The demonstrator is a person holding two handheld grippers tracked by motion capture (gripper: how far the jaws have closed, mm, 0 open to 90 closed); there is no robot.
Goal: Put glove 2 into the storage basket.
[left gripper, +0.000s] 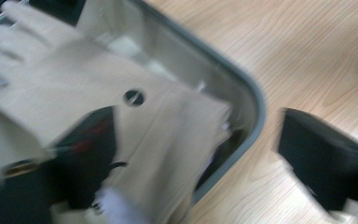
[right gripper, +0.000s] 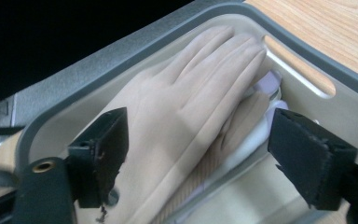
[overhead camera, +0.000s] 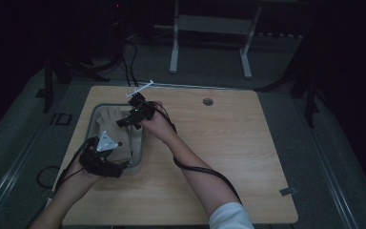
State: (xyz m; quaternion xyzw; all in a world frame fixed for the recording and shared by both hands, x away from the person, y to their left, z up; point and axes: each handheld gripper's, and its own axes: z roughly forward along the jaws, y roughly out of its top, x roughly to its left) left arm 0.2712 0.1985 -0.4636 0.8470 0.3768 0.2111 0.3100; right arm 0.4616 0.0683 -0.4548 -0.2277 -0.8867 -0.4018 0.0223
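Your left hand-held gripper (overhead camera: 106,151) sits at the near end of the grey tray (overhead camera: 94,116), which lies at the left of the wooden table (overhead camera: 228,143). In the left gripper view its jaws are apart: one is down among the fabric of the beige glove (left gripper: 121,126), the other out over the bare table just past the tray (left gripper: 256,100) corner. That view is blurred, so you cannot tell whether the inner jaw touches the cloth.

The beige glove (overhead camera: 109,117) lies flat inside the tray, its fingers (right gripper: 214,51) pointing toward the far end; a second pale piece of fabric (right gripper: 256,121) lies beneath it.

Your right hand-held gripper (overhead camera: 134,113) hovers over the tray's far right edge. Its jaws are spread wide, one at each side of the glove (right gripper: 168,116), neither pressing on it. The tray (right gripper: 303,51) rim curves behind them.
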